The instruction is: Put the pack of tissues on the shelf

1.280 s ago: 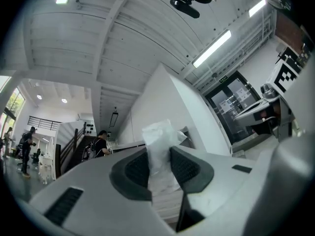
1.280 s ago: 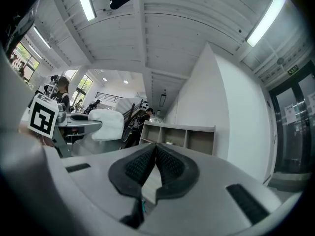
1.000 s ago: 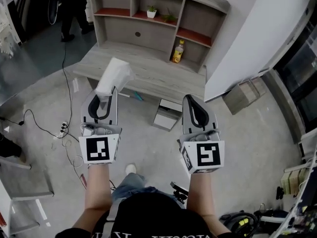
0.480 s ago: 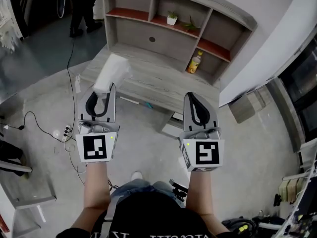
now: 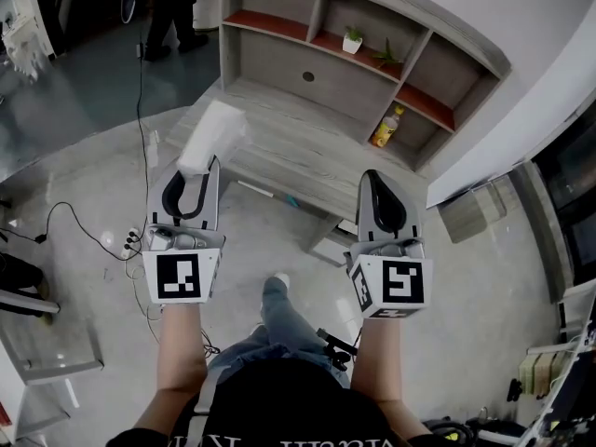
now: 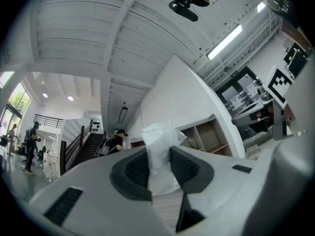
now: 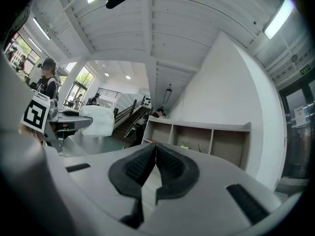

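the left gripper (image 5: 205,166) is clamped on the pack of tissues (image 5: 213,136). in the left gripper view its dark pads press the white wrapper from both sides. the pack sticks out past the jaw tips and is held in the air in front of the shelf unit (image 5: 279,63). in the head view it shows against the front left corner of the unit's low grey surface (image 5: 307,152). whether it touches that surface cannot be told.

the right gripper (image 5: 379,180) has its jaws closed together with nothing between them. it sits beside the left one, in front of the right half of the shelf unit.

a yellow bottle (image 5: 386,128) stands upright in the unit's lower right compartment. a small potted plant (image 5: 352,40) sits on a red-lined upper shelf near the middle of the unit.

to the left of the shelf unit a person (image 5: 172,7) stands on the dark floor. a cable (image 5: 65,217) trails over the pale floor in front of the unit's left end.
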The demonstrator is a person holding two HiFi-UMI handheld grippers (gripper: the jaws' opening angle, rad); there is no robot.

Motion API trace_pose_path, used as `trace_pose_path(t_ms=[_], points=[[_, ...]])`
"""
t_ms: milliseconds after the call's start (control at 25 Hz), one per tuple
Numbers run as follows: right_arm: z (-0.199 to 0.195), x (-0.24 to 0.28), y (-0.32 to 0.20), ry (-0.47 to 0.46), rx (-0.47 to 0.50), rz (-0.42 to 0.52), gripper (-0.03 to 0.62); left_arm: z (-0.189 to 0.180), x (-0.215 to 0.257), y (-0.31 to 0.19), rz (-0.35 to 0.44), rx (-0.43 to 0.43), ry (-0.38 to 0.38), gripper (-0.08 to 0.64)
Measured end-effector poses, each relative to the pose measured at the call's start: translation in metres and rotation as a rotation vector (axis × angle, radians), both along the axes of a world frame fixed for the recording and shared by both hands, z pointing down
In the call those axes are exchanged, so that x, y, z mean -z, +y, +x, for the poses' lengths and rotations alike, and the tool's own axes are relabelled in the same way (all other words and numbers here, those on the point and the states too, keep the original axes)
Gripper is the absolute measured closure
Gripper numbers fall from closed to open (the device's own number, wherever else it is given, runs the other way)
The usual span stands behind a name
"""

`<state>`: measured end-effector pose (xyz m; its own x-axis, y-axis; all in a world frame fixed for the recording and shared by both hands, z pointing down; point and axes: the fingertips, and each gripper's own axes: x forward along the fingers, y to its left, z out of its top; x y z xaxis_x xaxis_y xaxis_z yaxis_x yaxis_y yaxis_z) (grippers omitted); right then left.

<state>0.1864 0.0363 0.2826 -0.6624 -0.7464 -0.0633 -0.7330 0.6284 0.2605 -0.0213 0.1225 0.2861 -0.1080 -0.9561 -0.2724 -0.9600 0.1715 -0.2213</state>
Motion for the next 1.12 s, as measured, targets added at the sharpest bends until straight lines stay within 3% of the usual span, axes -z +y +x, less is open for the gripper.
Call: trace_pose_path(t_ms=[520,1120], points=[[-0.051,-0.007,-0.052,0.0,0.069,0.014,0.575,-0.04,-0.008,-0.04,0.01,0.046,-0.003,0.454],[-0.146,0.002,-0.206,-0.01,0.054,0.012,0.575,-0.127,0.004,-0.201,-0.014,0.003,-0.033,0.454]])
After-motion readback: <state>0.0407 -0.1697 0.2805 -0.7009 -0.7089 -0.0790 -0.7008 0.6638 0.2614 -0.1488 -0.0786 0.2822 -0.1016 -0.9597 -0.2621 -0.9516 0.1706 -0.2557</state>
